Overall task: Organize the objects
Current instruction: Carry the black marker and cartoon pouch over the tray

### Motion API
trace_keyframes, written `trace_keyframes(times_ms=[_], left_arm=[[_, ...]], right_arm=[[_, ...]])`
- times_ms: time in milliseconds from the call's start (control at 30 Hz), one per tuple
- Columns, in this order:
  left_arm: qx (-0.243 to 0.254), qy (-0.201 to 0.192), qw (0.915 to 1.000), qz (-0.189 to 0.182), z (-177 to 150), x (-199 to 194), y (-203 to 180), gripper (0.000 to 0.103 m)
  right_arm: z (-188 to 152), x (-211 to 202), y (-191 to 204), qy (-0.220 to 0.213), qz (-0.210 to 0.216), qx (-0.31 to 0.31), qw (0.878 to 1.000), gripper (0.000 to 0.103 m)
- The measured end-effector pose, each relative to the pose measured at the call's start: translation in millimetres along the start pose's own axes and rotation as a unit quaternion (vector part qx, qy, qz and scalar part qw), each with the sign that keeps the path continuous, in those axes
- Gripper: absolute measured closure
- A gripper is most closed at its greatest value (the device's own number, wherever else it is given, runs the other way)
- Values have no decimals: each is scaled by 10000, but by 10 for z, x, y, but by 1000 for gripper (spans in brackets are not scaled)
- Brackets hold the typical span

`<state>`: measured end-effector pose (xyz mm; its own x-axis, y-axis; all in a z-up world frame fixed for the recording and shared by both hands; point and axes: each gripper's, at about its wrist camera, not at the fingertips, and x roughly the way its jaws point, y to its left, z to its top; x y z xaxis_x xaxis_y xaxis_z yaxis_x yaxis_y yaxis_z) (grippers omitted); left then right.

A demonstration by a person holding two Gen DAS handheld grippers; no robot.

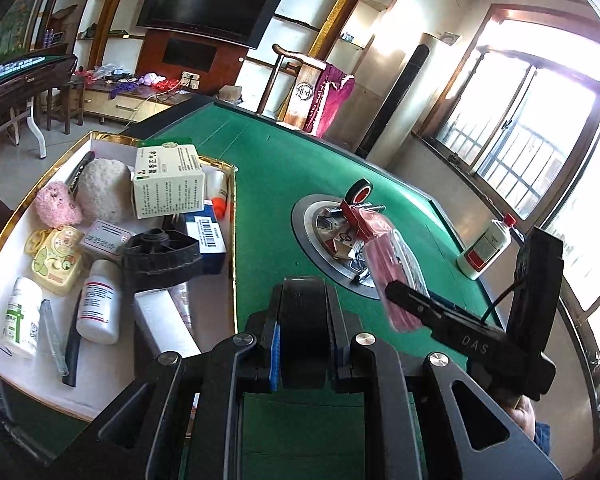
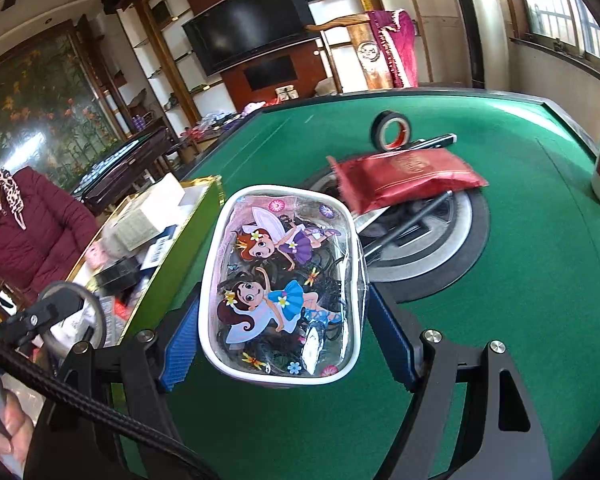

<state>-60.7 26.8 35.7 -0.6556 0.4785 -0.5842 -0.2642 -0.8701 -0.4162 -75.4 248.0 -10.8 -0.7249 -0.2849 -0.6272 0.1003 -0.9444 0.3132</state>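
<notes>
A clear plastic pouch printed with cartoon fairies (image 2: 284, 284) was clamped between the right fingers (image 2: 286, 324), long axis toward twelve o'clock. The gold-rimmed white box (image 2: 204, 196) lay at ten o'clock. A black roll (image 1: 302, 332) was pinched by the left fingers (image 1: 302, 354) over the green felt surface (image 2: 520, 280)

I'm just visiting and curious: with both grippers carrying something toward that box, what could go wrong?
1. The box is already crowded, so the fairy pouch in the right gripper may land on bottles and slide.
2. The left gripper pinches a black roll by its sides; it might slip and roll away.
</notes>
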Motion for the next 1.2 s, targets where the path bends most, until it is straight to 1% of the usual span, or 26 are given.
trace_keyframes(times_ms=[333,567,700,900,1000,1200], left_arm=[[-197,-156,9997,37,47,-151,243,89],[-376,-295,9988,96,82,-282,486,89],[-501,-390,9978,189,121,-366,656,89],[-829,-576,9939,455,150,-521,1063,89],[-1010,-608,9914,569,133,-551,1274,89],[-1294,-552,9878,672,103,-458,1613,89]], right_arm=[[-174,29,357,75,342,-105,9993,25],[-289,62,595,134,538,-233,9982,25],[-333,82,753,161,630,-354,9973,25],[-427,66,1108,155,759,-673,9947,25],[-458,74,1264,197,864,-808,9928,25],[-547,215,1641,377,1022,-1211,9866,25]])
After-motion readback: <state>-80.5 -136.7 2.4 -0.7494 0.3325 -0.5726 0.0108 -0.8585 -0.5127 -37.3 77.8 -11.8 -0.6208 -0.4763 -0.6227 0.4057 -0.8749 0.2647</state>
